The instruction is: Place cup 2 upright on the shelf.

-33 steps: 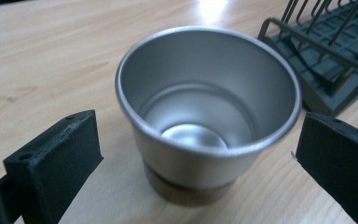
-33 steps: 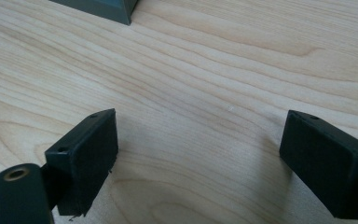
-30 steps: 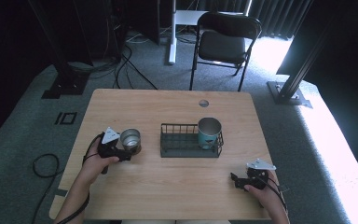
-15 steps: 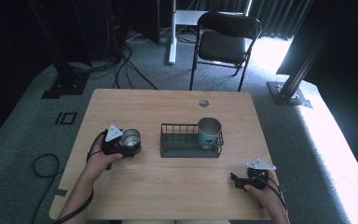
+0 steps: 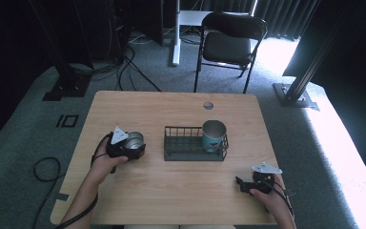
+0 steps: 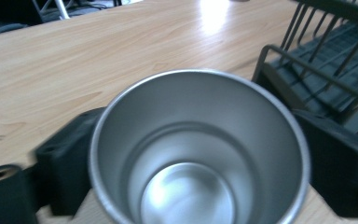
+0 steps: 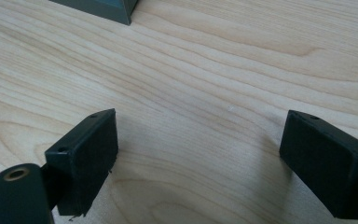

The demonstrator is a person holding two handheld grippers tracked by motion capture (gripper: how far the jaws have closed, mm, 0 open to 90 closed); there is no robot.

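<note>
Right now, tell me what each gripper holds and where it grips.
The left gripper has just closed on the steel cup, jaws on opposite sides of its wall. The right gripper is open, holding nothing.

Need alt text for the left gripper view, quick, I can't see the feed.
An empty, shiny steel cup sits between the left gripper's two black jaws, which clamp its sides. Behind it lie the light wooden table and, at right, a black wire basket.

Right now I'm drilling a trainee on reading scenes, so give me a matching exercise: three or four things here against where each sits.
Things:
1. steel cup
2. teal cup
3. wire basket
4. right gripper

Places:
A. inside the basket's right end
B. table middle
C. between the left gripper's jaws
D. low over bare wood, near right corner

Pairs: 1-C, 2-A, 3-B, 4-D
</note>
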